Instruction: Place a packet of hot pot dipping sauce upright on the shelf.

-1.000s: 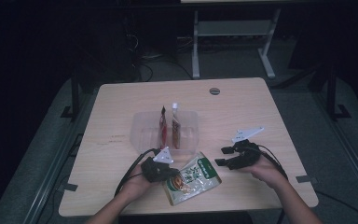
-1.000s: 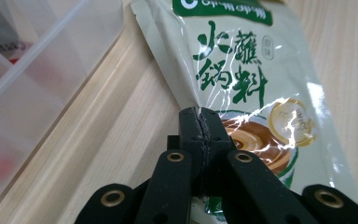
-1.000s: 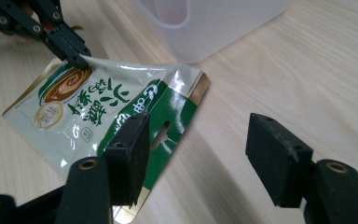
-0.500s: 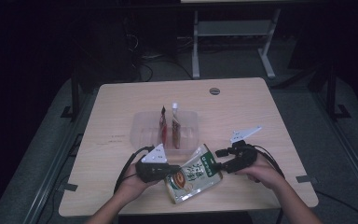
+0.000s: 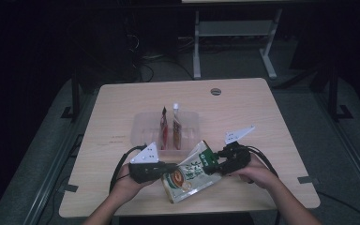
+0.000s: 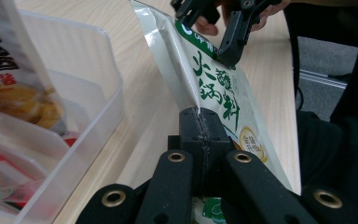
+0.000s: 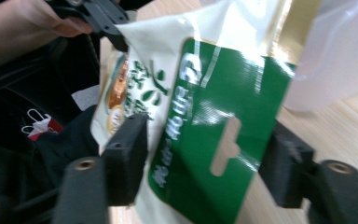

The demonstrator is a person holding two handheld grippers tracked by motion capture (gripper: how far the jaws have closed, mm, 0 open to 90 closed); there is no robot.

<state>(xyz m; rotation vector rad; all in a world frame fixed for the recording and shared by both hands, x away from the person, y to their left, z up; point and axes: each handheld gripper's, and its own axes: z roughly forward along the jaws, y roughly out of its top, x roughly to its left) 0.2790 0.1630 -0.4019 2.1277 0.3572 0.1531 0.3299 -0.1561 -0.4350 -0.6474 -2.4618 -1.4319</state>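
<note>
A green, white and gold snack pouch [image 5: 190, 171] hangs tilted just above the table's front edge. My left gripper [image 5: 172, 168] is shut on the pouch's side seam; in the left gripper view the closed jaws [image 6: 199, 116] pinch that seam of the pouch [image 6: 223, 93]. My right gripper [image 5: 214, 164] is at the pouch's green top. In the right gripper view the green header [image 7: 205, 116] lies between its spread jaws [image 7: 205, 158]. These jaws have just been closing, and the pads stand clear of it. The right gripper [image 6: 223, 28] also appears far off in the left gripper view.
A clear plastic tray [image 5: 143, 126] sits mid-table with two upright sachets [image 5: 163, 126] [image 5: 177, 124] in it; its wall [image 6: 98, 70] is close on the left gripper's left. The wooden table [image 5: 243, 112] has a grommet hole [image 5: 215, 91] at the back.
The pouch lay flat on the table; now its top end is lifted and tilted. The left gripper rose with it, and the right gripper moved in onto the pouch's green top.
</note>
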